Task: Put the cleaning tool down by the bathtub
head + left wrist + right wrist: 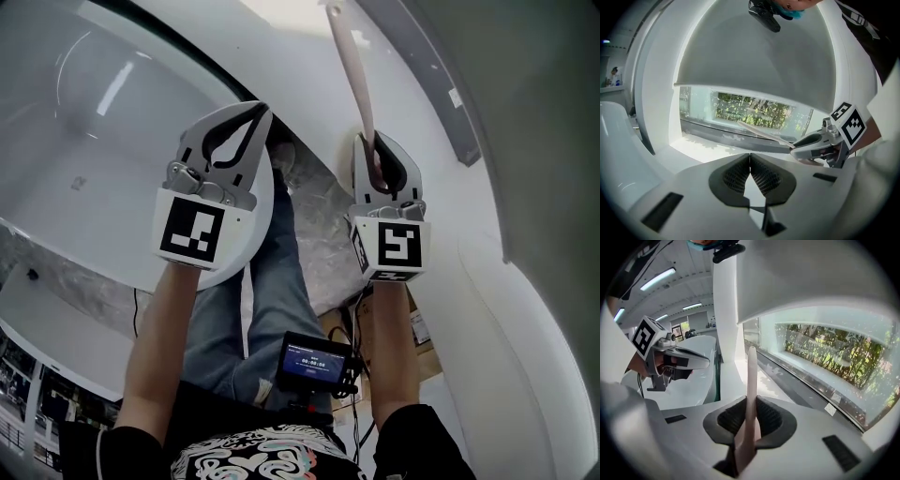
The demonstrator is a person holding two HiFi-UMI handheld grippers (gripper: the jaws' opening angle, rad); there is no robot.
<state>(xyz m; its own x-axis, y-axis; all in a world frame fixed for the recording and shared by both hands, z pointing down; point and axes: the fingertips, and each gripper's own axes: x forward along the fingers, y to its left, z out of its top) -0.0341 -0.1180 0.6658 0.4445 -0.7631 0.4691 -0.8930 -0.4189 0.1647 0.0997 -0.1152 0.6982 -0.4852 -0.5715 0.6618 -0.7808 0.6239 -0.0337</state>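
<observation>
The cleaning tool [352,67] has a long pale pink handle. It sticks out forward from my right gripper [376,142], which is shut on it. In the right gripper view the handle [751,376] runs up between the ribbed pads of my right gripper [751,405]; its working end is hidden. My left gripper [260,112] is shut with nothing in it, its pads [761,174] pressed together, and it hovers over the white bathtub rim [202,70]. The left gripper view also catches the right gripper [813,142] with the handle [759,130].
A white curved wall [525,309] rises at the right. A window with greenery [834,350] and a dark sill [717,132] lie ahead. A marbled floor [328,239], the person's jeans [281,291] and a small screen [314,361] are below.
</observation>
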